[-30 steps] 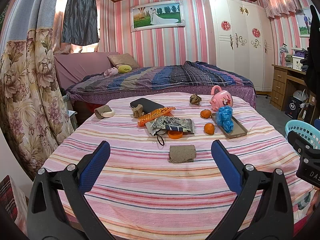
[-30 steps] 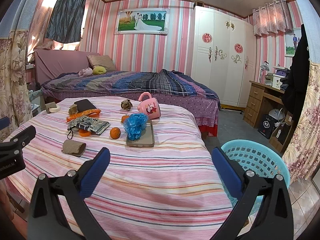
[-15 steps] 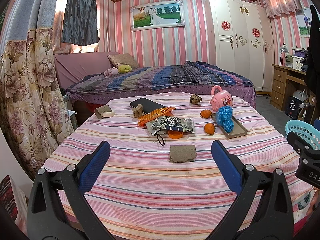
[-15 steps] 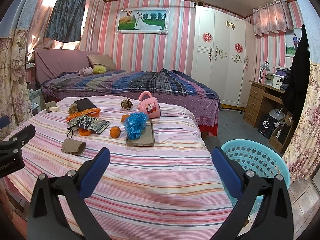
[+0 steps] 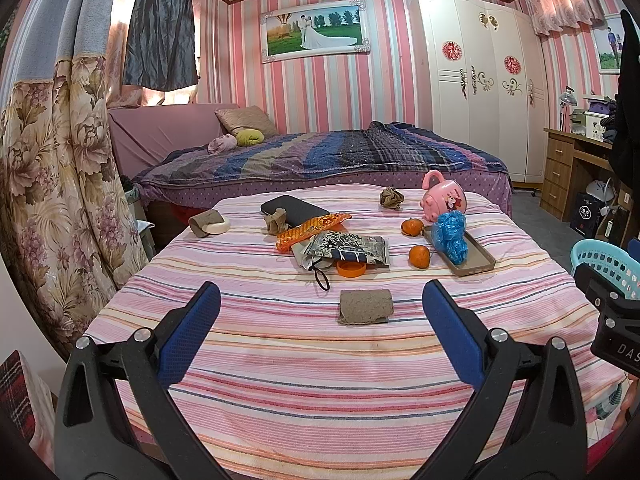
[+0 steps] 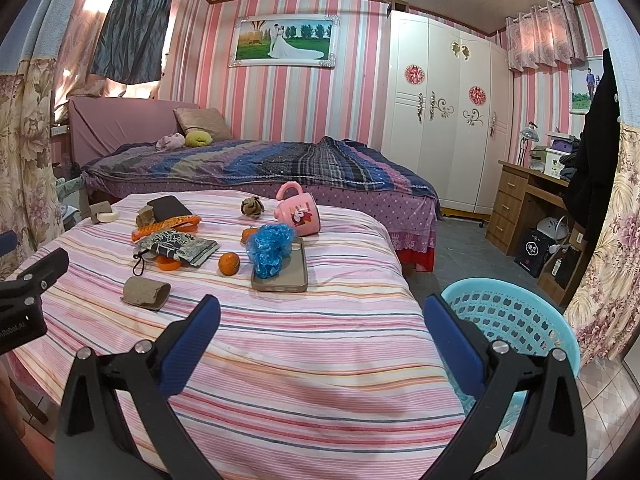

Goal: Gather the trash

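Note:
A flattened brown cardboard tube lies on the striped tablecloth, just ahead of my open, empty left gripper; it also shows in the right wrist view. Farther back lie an orange wrapper, a dark printed packet, a blue crumpled bag on a phone case, and brown paper wads. My right gripper is open and empty over the table's right edge. A light-blue basket stands on the floor to its right.
Two tangerines, an orange lid, a pink mug, a black pouch and a tape roll share the table. A bed stands behind, a curtain at left, a desk at right.

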Demonstrator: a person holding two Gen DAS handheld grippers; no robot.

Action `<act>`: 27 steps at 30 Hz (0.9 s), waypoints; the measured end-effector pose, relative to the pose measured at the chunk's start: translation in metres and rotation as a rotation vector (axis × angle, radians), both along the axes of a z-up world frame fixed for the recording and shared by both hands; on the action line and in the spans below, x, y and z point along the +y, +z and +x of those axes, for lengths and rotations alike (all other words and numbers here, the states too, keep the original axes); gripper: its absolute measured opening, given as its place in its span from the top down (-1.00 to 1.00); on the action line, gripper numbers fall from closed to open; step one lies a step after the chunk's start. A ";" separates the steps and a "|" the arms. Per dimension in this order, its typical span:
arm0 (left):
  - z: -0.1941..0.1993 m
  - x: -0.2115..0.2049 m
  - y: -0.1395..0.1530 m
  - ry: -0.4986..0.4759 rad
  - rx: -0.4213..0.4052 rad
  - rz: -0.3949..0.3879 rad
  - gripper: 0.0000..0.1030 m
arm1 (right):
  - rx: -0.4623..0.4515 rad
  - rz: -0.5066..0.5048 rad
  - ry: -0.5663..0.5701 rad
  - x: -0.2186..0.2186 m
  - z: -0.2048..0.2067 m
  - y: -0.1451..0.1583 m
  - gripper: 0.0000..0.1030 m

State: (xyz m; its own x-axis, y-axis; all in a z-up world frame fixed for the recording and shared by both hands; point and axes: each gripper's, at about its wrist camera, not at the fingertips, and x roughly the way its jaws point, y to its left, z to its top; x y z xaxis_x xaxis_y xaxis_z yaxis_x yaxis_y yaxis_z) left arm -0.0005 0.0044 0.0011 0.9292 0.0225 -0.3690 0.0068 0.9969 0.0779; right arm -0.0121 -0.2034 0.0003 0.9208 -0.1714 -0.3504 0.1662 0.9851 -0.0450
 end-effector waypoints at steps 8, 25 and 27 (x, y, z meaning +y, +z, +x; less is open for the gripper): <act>-0.001 0.002 0.000 0.002 0.002 0.001 -0.90 | 0.003 0.001 -0.003 -0.002 0.000 -0.002 -0.92; 0.020 0.020 -0.001 0.053 0.049 -0.022 -0.90 | 0.048 0.042 -0.014 -0.014 0.021 0.005 -0.92; 0.031 0.025 0.002 0.053 0.063 -0.031 -0.90 | 0.050 0.039 -0.012 -0.017 0.030 0.011 -0.92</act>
State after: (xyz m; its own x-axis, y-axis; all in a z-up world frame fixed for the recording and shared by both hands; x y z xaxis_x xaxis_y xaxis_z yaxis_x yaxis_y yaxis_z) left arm 0.0300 0.0297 0.0031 0.9019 0.0587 -0.4280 -0.0424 0.9980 0.0477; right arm 0.0176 -0.2203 0.0118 0.8998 -0.1679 -0.4028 0.1768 0.9841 -0.0153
